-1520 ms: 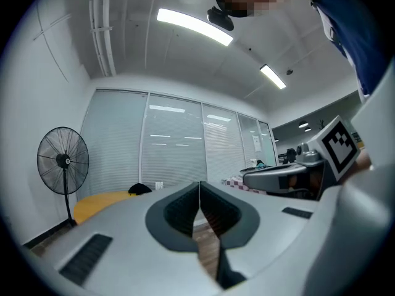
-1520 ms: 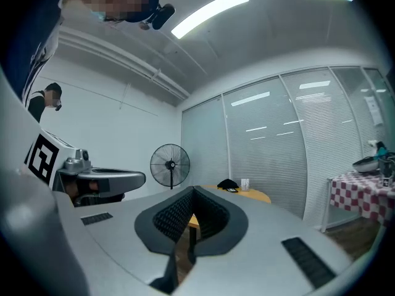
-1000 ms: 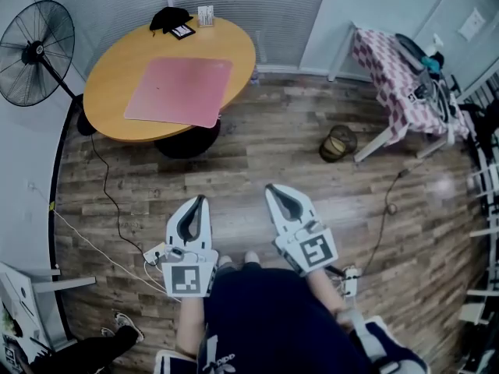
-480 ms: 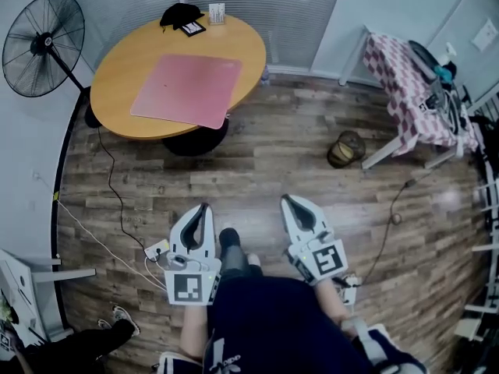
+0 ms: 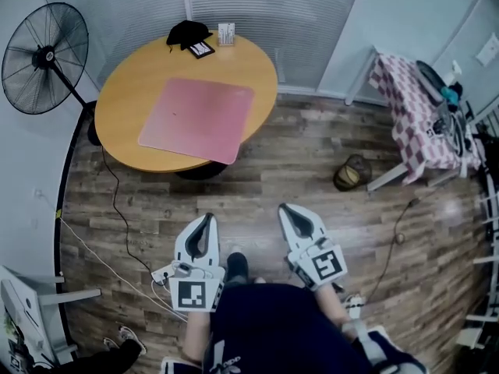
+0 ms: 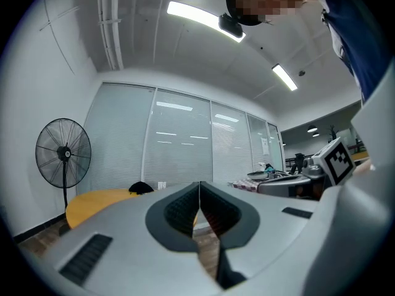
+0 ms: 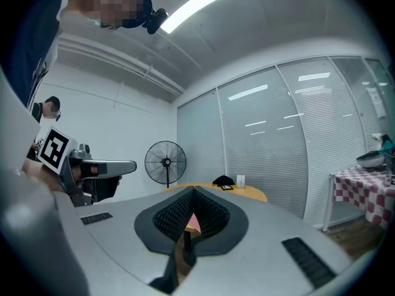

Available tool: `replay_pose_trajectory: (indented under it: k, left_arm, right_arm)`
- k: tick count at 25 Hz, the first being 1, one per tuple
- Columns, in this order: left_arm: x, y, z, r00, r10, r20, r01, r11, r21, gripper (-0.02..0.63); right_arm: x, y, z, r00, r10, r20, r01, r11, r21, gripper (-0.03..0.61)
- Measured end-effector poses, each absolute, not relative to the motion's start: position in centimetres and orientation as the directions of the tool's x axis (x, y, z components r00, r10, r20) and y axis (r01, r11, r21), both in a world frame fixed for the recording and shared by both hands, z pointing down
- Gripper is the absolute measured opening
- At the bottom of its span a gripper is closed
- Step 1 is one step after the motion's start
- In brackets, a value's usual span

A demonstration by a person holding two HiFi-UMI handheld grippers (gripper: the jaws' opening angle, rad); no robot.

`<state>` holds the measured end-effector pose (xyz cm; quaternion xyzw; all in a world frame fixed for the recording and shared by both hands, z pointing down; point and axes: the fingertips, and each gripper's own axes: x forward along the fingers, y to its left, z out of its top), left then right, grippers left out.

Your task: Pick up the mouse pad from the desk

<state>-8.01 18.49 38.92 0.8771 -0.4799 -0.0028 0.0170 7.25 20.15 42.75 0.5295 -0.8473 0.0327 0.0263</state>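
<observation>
**A:** Any containers, starting from the left?

**B:** At the far rim of the round desk (image 5: 129, 92) stands a small upright holder (image 5: 226, 33), just right of a black bundle (image 5: 187, 31) and a flat dark item (image 5: 202, 49). What the holder carries is too small to tell. Well to the right, on the plank floor (image 5: 265, 170), sits a dark basket (image 5: 351, 174) whose contents I can't make out.

**A:** Edges and free room?

**B:** A standing fan (image 5: 43, 57) is close to the desk's left side, and cables (image 5: 117, 209) trail over the floor below it. The boards between the desk and the two grippers are bare. The checked-cloth table (image 5: 401, 104) stands well apart on the right.

**A:** And the mouse pad?

**B:** The pink mouse pad (image 5: 199, 119) lies flat on the right half of the desk, and neither gripper touches it. Its near right corner reaches the desk's rim, but I can't tell whether it hangs over. Both side edges lean rightward as they run away from the person. From here it looks nearly square, so I can't name its long axis.

**A:** The grippers?

**B:** The left gripper (image 5: 206, 220) is clenched, pads meeting, with nothing between them. The right gripper (image 5: 287, 210) is likewise closed and empty. Both are held low in front of the person, pointing toward the desk.
</observation>
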Motion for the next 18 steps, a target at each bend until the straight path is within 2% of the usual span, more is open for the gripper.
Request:
replay_pose_trajectory:
  k: [18]
  left_arm:
    - [-11.0, 10.4, 39.6, 0.596, -0.802, 0.033, -0.803, -0.596, 0.027, 0.006]
  right_arm:
    - [4.9, 12.7, 42.6, -0.367, -0.927, 0.075, -0.929, 0.369, 0.018, 0.002]
